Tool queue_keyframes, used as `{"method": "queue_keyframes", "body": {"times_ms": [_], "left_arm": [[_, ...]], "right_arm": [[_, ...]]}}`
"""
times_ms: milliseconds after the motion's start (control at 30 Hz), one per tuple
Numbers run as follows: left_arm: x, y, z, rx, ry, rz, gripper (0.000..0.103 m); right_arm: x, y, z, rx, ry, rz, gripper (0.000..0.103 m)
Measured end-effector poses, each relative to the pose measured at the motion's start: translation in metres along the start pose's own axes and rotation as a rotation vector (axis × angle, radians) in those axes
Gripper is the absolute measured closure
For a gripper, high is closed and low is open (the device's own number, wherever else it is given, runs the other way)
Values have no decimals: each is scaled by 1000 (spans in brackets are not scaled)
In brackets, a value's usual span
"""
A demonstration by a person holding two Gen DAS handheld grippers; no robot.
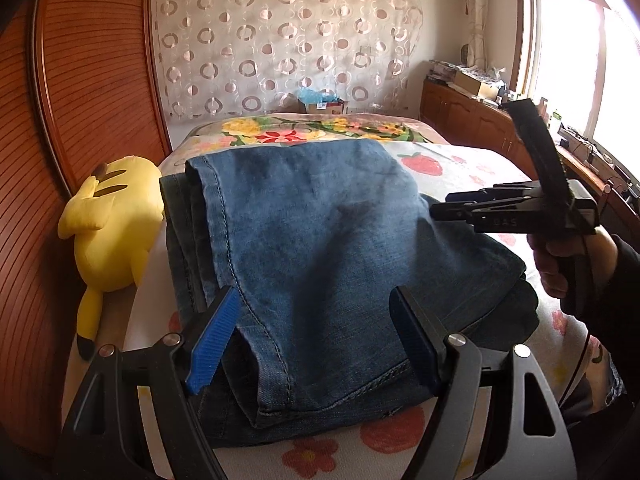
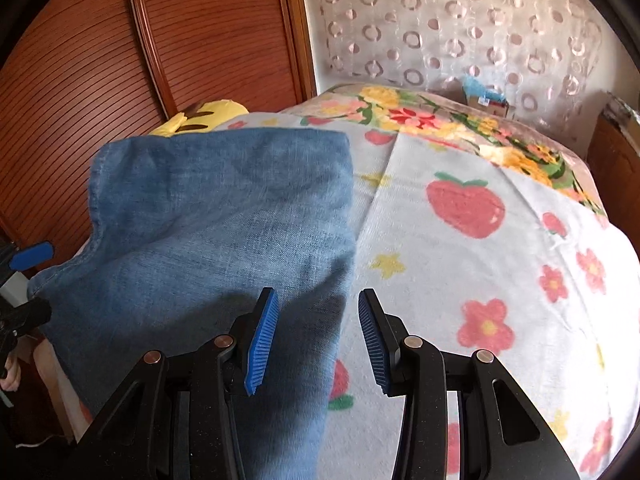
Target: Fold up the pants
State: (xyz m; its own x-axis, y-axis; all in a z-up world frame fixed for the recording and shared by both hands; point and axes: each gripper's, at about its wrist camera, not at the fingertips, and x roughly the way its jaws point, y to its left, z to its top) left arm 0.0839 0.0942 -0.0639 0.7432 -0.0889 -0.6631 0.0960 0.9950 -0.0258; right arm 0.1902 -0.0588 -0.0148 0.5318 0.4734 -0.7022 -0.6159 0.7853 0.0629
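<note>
The blue denim pants (image 1: 320, 240) lie folded in a thick stack on the bed; they also show in the right wrist view (image 2: 224, 232). My left gripper (image 1: 316, 336) is open, its blue pads spread above the near hem of the stack, holding nothing. My right gripper (image 2: 316, 332) is open and empty, hovering over the right edge of the pants. In the left wrist view the right gripper (image 1: 440, 210) is seen side-on, held by a hand at the right of the stack. The left gripper's blue pad (image 2: 32, 256) shows at the left edge of the right wrist view.
A white bedspread (image 2: 480, 264) with strawberries and flowers covers the bed. A yellow plush toy (image 1: 112, 216) lies left of the pants against the wooden headboard (image 1: 80, 100). A wooden cabinet (image 1: 472, 116) with clutter stands under the window at the right.
</note>
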Motion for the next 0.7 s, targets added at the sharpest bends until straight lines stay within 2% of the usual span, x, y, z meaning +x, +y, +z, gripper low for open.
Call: {"method": "queue_keyframes", "body": {"times_ms": [267,700], "left_arm": [[4,1,-4,-4,4,2,25],[7,5,-6,-10,14,10,25]], "right_arm": [[17,3,-1,-11,48,35,60],[16,2,-4,-3,53,42,60]]}}
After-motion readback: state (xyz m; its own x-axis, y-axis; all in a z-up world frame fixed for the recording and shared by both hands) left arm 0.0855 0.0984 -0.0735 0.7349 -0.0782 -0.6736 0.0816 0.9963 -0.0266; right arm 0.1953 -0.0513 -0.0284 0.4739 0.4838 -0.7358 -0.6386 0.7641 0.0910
